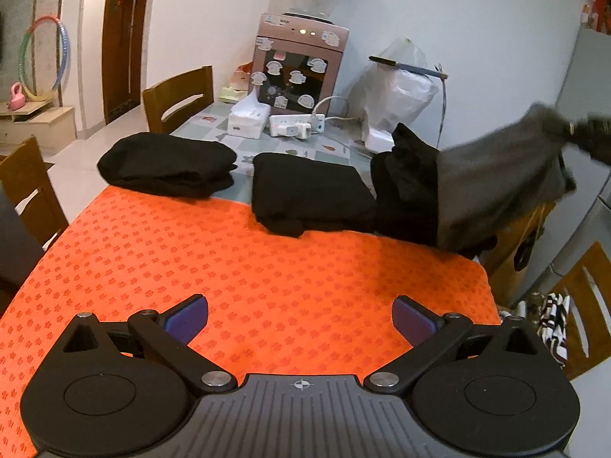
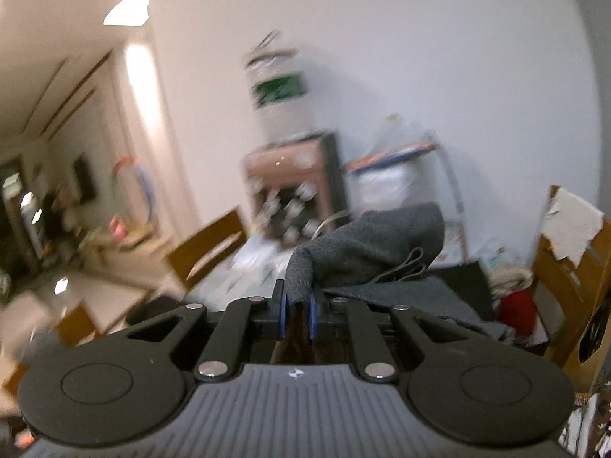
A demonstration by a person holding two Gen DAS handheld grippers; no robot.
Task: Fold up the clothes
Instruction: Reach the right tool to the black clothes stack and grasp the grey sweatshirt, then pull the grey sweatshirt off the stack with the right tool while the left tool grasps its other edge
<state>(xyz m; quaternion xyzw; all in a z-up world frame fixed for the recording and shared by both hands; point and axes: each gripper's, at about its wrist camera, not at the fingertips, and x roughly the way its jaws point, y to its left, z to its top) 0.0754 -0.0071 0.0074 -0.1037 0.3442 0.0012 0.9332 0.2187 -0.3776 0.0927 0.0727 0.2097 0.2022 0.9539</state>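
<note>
The left wrist camera sits low over the tabletop (image 1: 267,267) and looks down and across it toward the far wall. The right wrist camera sits higher, tilted and blurry, looking more level. Both see the water dispenser (image 1: 301,65) (image 2: 294,191), wooden chair (image 1: 179,95) (image 2: 210,244) and grey garment (image 1: 496,191) (image 2: 382,244).

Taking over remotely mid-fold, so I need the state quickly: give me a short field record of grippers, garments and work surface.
left gripper: open, empty, above the orange cloth
right gripper: shut on grey garment
grey garment: lifted, hanging at the table's right side
folded black stacks: two, one at the far left, one in the middle
unfolded black clothes: heap beside the middle stack, partly behind the grey garment
work area: orange cloth bare in front of the left gripper
</note>
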